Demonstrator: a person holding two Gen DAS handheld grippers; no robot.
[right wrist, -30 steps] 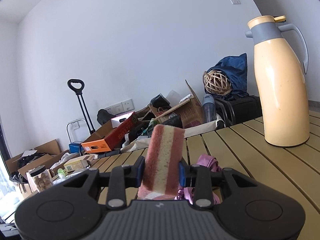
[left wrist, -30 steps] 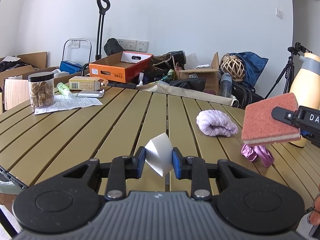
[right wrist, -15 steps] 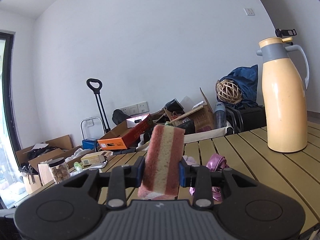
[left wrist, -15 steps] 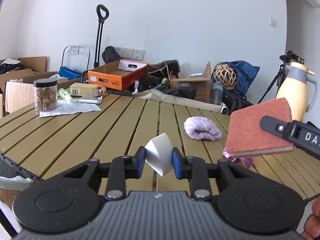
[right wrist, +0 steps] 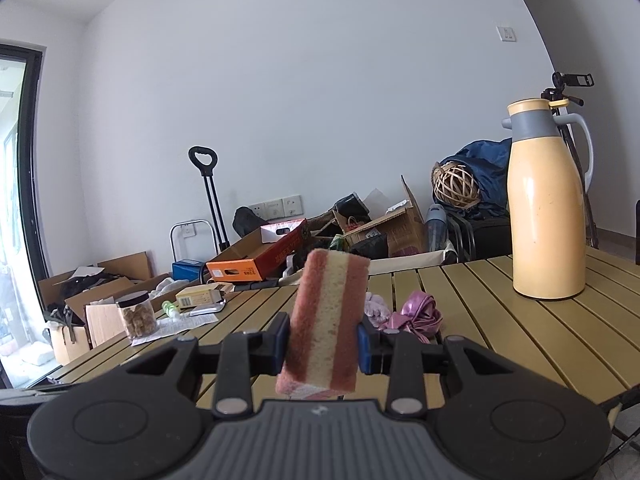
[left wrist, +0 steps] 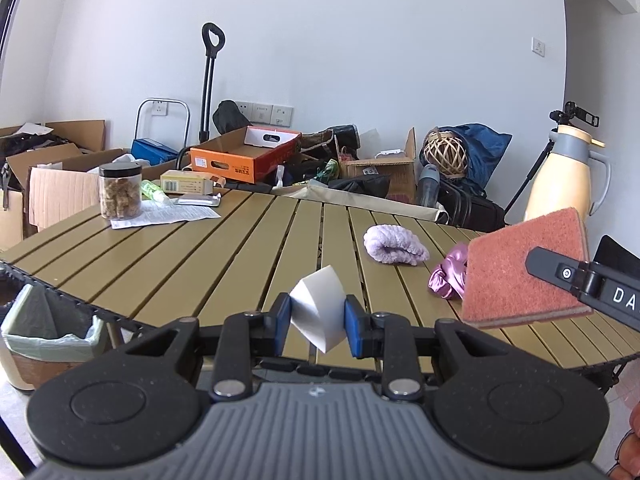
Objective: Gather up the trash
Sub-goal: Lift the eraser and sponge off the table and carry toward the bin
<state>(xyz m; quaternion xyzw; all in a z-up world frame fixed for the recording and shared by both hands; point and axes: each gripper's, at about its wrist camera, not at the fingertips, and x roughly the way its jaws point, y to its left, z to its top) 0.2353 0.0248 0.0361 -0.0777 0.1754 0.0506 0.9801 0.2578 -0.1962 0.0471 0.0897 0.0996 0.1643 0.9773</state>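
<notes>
The left gripper clenches a white scrap; the right gripper clenches a sponge. The bin lies low to the left, beside the table, so the left gripper is nearer to it.

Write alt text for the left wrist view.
The left gripper clamps a folded white paper scrap above the edge of an olive slatted table. At right, a reddish scouring sponge is held up; a lined bin stands lower left.

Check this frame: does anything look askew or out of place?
The sponge sits tilted in the right gripper, its top leaning right. The left gripper pinches a white folded paper by its sides. Nothing looks spilled or damaged.
</notes>
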